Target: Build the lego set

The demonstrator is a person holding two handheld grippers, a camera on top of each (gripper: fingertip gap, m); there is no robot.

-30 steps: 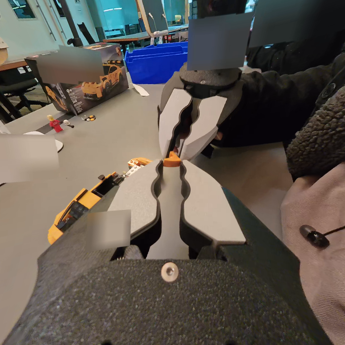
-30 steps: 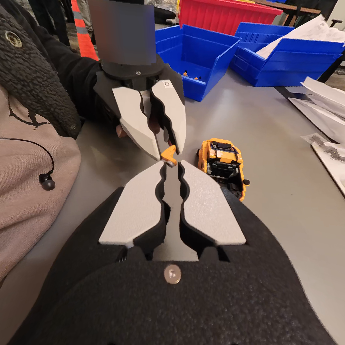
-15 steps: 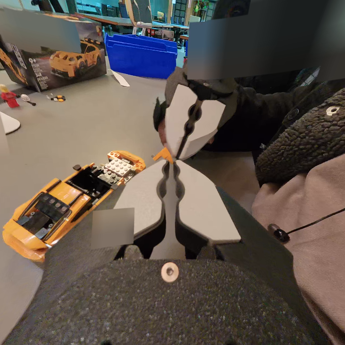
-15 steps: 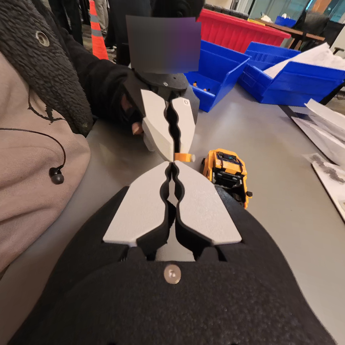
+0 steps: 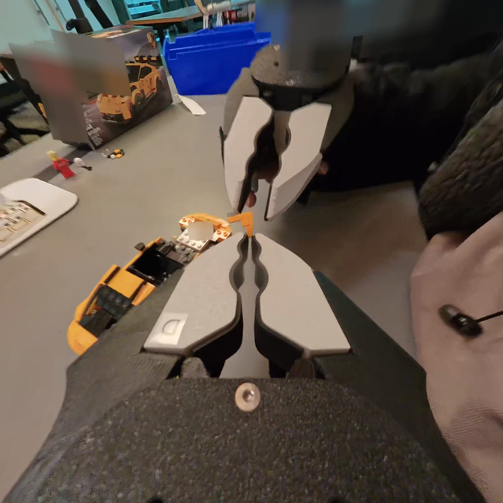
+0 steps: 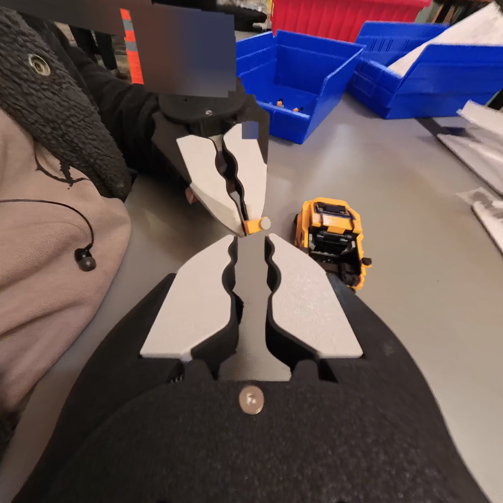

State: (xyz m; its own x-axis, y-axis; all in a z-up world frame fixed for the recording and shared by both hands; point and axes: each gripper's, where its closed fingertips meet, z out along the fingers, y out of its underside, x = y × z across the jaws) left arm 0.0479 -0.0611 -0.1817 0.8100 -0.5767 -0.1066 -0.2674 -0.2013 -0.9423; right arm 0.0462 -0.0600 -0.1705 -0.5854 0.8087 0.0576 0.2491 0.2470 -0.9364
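Observation:
My left gripper (image 5: 249,236) is shut on a small orange piece (image 5: 244,221) and holds it above the grey table. In the right wrist view that left gripper (image 6: 243,231) pinches the orange piece (image 6: 253,226), which has a grey round stud on its end. My right gripper (image 6: 251,238) is open, tip to tip with the left one, just below the piece and not touching it. It also shows open in the left wrist view (image 5: 253,214). The partly built orange car (image 5: 119,285) lies on the table left of my left gripper, and right of my right gripper (image 6: 334,234).
The set's box (image 5: 122,89), a blue bin (image 5: 212,62), a red minifigure (image 5: 61,164), loose bits and a booklet on a white pad (image 5: 32,201) sit at the far left. Blue bins (image 6: 294,89) and papers (image 6: 484,152) lie behind the car. The person's body is close by. My left and right fingertips are right by each other.
My right gripper has opened and let go of the orange piece. My left gripper stays shut on it. Both views have tilted slightly.

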